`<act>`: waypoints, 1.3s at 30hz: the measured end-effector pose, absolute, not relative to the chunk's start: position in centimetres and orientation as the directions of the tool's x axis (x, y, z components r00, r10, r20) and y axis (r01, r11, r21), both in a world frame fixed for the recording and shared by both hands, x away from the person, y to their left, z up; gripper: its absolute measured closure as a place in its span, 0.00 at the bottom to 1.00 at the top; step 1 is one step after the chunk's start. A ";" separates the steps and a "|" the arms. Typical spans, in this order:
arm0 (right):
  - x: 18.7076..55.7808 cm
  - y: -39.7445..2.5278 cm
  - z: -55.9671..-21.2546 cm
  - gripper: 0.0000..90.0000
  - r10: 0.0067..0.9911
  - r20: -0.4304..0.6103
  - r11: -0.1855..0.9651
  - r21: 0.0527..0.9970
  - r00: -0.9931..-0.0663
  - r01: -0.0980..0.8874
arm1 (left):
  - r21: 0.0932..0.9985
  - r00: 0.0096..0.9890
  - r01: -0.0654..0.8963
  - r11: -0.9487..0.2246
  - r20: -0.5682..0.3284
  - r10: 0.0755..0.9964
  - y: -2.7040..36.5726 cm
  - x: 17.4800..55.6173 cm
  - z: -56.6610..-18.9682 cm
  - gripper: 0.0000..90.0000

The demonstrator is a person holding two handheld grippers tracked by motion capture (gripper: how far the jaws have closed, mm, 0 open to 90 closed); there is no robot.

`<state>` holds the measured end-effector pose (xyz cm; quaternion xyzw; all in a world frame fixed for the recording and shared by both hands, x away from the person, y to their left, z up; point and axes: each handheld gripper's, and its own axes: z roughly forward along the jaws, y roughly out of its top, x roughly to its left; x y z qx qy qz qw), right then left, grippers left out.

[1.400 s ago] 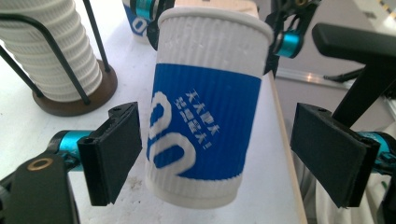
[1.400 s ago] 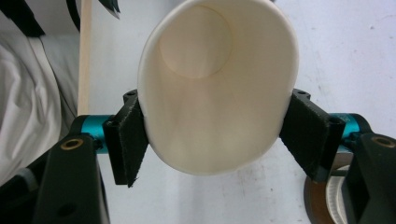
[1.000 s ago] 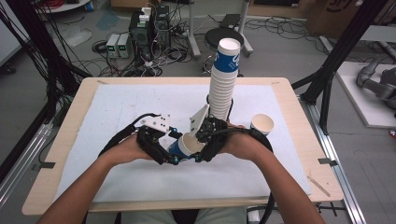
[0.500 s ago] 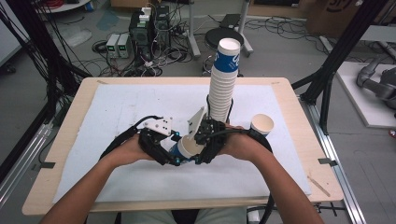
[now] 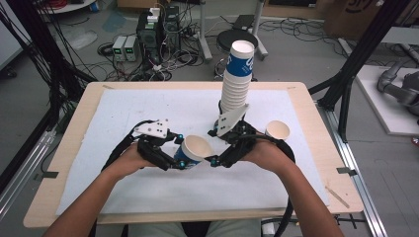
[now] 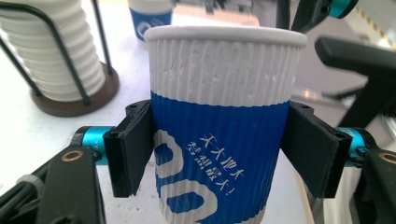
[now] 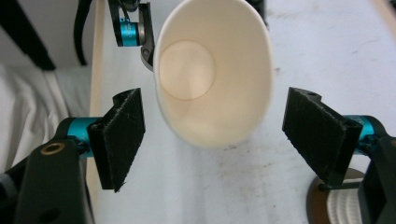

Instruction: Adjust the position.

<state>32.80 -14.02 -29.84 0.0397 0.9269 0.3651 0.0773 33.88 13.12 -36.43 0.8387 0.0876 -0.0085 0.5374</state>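
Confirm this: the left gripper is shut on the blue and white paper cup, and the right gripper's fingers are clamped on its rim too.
Half right. The left gripper is shut on the paper cup, but the right gripper is open: in the right gripper view its fingers stand apart from the cup's rim on both sides, with gaps showing.

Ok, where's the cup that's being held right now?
In the high view the held cup is near the table's middle, clamped in the left tongs, its open mouth facing the open right tongs, in front of the cup stack.
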 end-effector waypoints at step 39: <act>32.5 -23.1 -37.2 0.24 0.545 0.030 0.417 0.858 -0.838 0.302 | 0.994 0.906 0.096 0.055 -0.110 0.409 20.6 34.1 -38.9 0.30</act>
